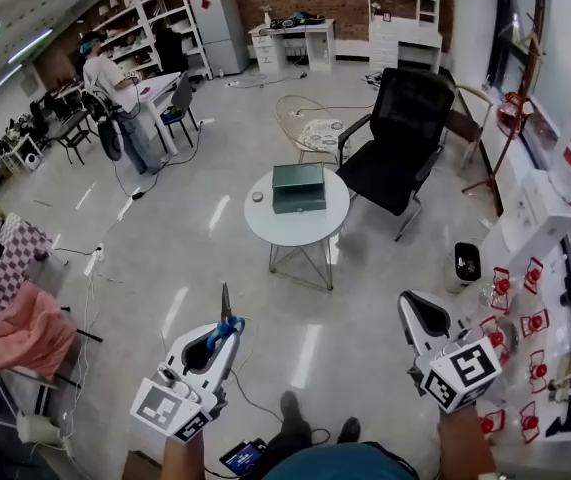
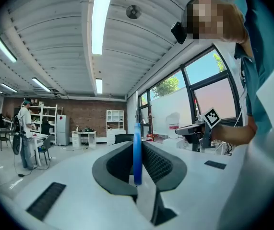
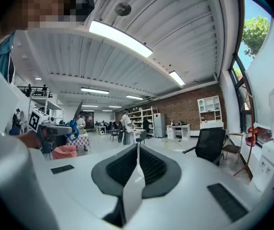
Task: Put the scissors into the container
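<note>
Blue-handled scissors (image 1: 226,320) stick up out of my left gripper (image 1: 223,340), blades pointing away from me. In the left gripper view the blue handle (image 2: 137,138) stands edge-on, pinched between the jaws of my left gripper (image 2: 137,152). My right gripper (image 1: 417,313) is at the lower right, shut with nothing in it; its jaws meet in the right gripper view (image 3: 137,150). A dark green box-shaped container (image 1: 298,188) lies on a round white table (image 1: 265,226), well ahead of both grippers. The right gripper view also shows the scissors (image 3: 74,121) at far left.
A black office chair (image 1: 400,138) stands right of the table, a clear chair (image 1: 310,128) behind it. A small bin (image 1: 463,263) and red items (image 1: 505,293) line the right wall. A cable (image 1: 255,398) runs on the floor. A person (image 1: 115,88) stands far left.
</note>
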A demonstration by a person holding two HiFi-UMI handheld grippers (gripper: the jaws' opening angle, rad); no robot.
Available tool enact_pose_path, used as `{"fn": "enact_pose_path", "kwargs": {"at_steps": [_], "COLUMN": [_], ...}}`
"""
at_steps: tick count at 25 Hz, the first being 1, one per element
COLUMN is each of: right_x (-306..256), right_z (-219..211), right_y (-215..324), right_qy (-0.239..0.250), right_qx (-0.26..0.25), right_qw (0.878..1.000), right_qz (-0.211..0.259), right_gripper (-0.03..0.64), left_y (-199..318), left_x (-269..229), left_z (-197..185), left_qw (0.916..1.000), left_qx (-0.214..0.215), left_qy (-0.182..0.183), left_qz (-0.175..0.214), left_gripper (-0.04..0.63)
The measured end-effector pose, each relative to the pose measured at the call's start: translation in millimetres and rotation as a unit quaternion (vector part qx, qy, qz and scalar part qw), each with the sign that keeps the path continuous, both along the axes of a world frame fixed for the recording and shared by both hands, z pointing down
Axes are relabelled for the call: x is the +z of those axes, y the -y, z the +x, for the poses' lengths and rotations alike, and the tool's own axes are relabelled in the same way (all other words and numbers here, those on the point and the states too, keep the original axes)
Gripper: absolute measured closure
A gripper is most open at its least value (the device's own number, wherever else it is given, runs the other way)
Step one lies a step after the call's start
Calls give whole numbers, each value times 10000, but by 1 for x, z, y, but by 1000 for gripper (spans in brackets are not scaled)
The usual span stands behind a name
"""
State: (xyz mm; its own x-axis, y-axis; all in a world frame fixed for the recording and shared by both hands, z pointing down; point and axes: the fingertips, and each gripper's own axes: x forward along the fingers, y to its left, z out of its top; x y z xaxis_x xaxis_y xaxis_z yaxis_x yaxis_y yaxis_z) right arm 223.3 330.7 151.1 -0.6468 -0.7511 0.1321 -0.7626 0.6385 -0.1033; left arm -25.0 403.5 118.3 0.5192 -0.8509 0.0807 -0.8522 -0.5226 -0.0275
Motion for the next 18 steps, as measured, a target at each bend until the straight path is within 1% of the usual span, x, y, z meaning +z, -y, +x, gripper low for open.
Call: {"fn": "enact_pose_path", "kwargs": {"at_steps": [2, 5, 10, 13, 18], "right_x": [-3, -7, -1, 5, 17], "right_z": [-9, -25, -52, -72, -90], "right_y": [12, 32, 76, 94, 129], "right_qy": [-4, -87, -64, -88, -180], "right_qx": [169, 325, 597, 687, 819], "right_qw": [9998, 9994, 9982, 9976, 9965], "right_qz": [-97, -61, 12, -8, -43], "right_gripper": [575, 575, 575, 575, 575], "left_y": [22, 54, 112, 139, 179], "left_x": [-6, -11, 0, 5, 21], "left_z": [-13, -37, -68, -88, -109], "left_qw": [9999, 9996, 9987, 9982, 9973], "left_qx": [124, 262, 488, 575, 710], "left_qy": [-17, -88, -104, -136, -186], "left_qz": [-3, 16, 80, 84, 68], "left_gripper": [529, 529, 529, 529, 529]}}
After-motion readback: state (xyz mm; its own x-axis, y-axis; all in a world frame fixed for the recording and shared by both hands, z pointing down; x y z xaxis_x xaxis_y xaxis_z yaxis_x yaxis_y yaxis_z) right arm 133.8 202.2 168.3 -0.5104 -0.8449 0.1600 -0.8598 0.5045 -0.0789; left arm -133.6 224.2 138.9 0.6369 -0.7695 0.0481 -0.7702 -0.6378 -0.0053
